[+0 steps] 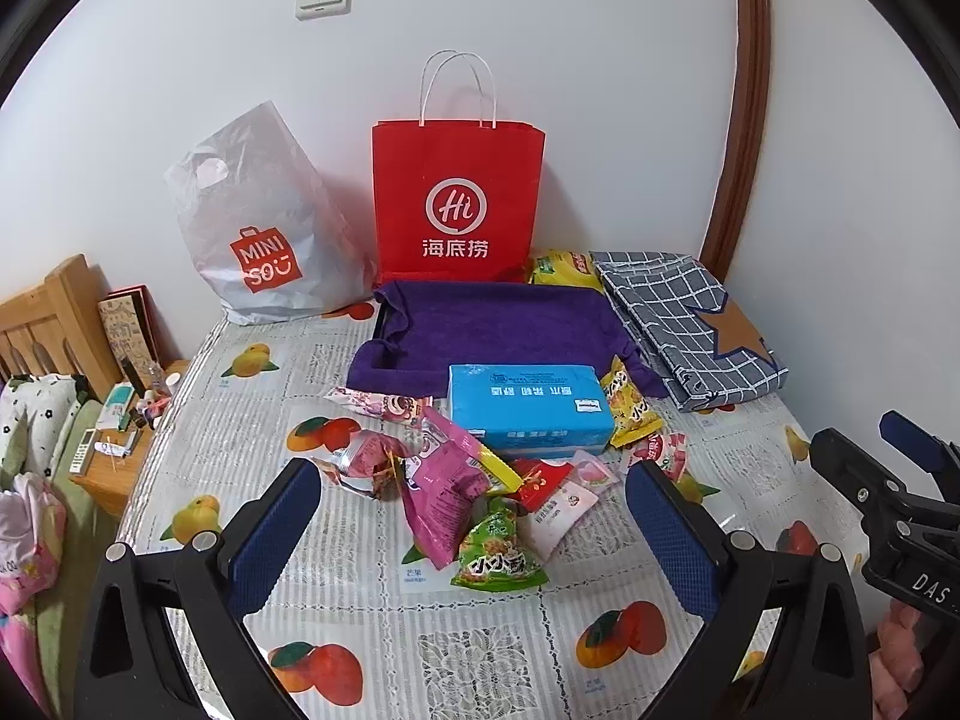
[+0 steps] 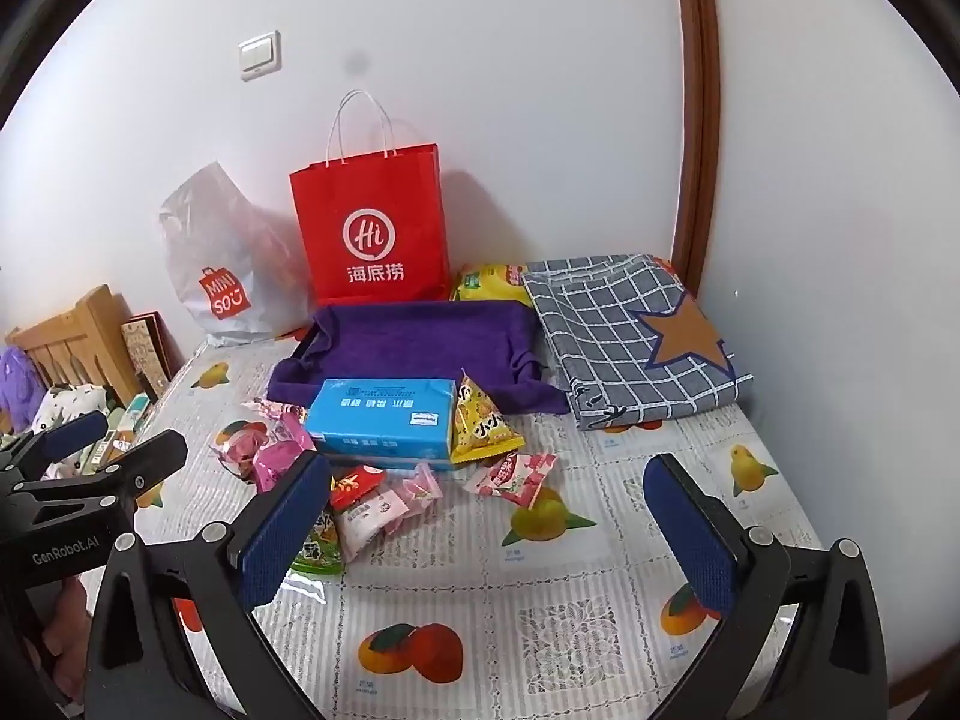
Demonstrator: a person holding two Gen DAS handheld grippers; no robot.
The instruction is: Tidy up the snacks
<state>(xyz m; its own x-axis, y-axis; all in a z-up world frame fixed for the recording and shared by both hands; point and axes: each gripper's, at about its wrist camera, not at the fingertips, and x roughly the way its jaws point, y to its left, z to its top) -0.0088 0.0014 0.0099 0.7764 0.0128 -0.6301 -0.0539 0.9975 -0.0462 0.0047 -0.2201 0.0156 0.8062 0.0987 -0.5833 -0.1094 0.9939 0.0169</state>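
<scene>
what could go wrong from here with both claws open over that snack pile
1. The small crinkly snack packets overlap: the green packet lies against the magenta pouch, so the open left claw may pinch two at once.
2. The blue tissue pack sits between the pile and the purple cloth-lined tray, so a carried packet could snag it.
3. The yellow triangular packet leans on that pack and may topple if it is nudged by the open right claw.
</scene>
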